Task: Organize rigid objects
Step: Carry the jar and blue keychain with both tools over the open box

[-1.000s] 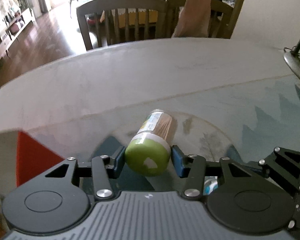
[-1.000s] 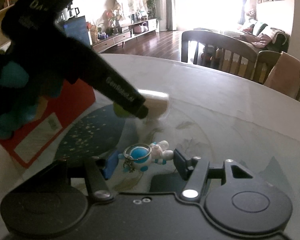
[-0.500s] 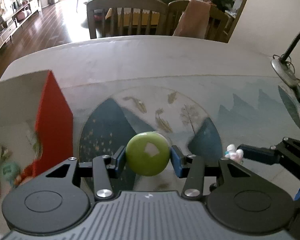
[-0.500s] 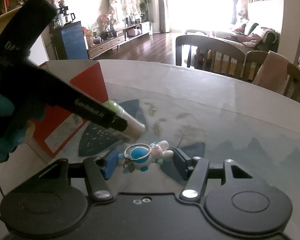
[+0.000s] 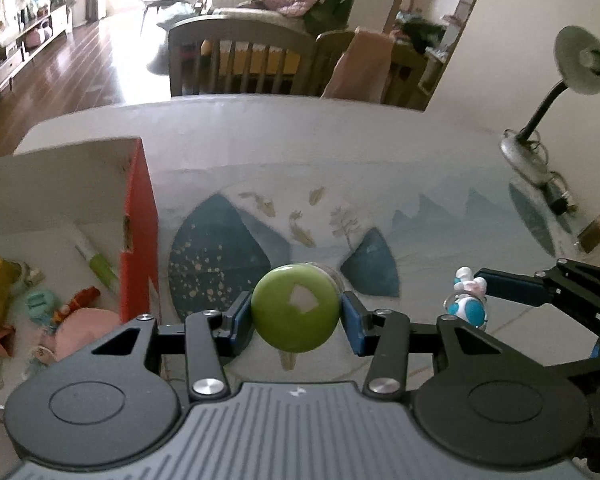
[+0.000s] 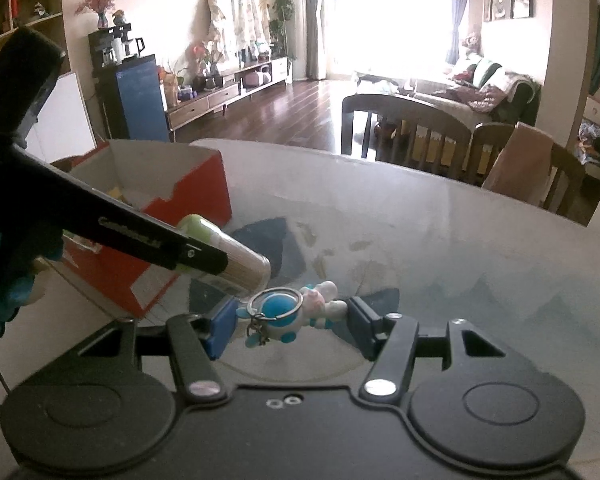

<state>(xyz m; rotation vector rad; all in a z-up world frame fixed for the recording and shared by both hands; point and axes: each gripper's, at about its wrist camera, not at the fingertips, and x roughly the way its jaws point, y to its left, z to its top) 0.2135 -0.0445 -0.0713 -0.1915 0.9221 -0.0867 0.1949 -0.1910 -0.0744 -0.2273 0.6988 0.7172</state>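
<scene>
Two items held above the tabletop

The green-lidded jar [image 5: 295, 312] is clamped in the left gripper [image 5: 295, 322] beside the red box [image 6: 172, 216]; the astronaut keychain [image 6: 292, 314] is clamped in the right gripper [image 6: 292, 326].

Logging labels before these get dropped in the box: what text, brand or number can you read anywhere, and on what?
White lettering on the left gripper's arm: too blurred to read.
Toothpick jar: pale patch on lid, no text legible.
Astronaut keychain: none.
Red box: none readable.
</scene>
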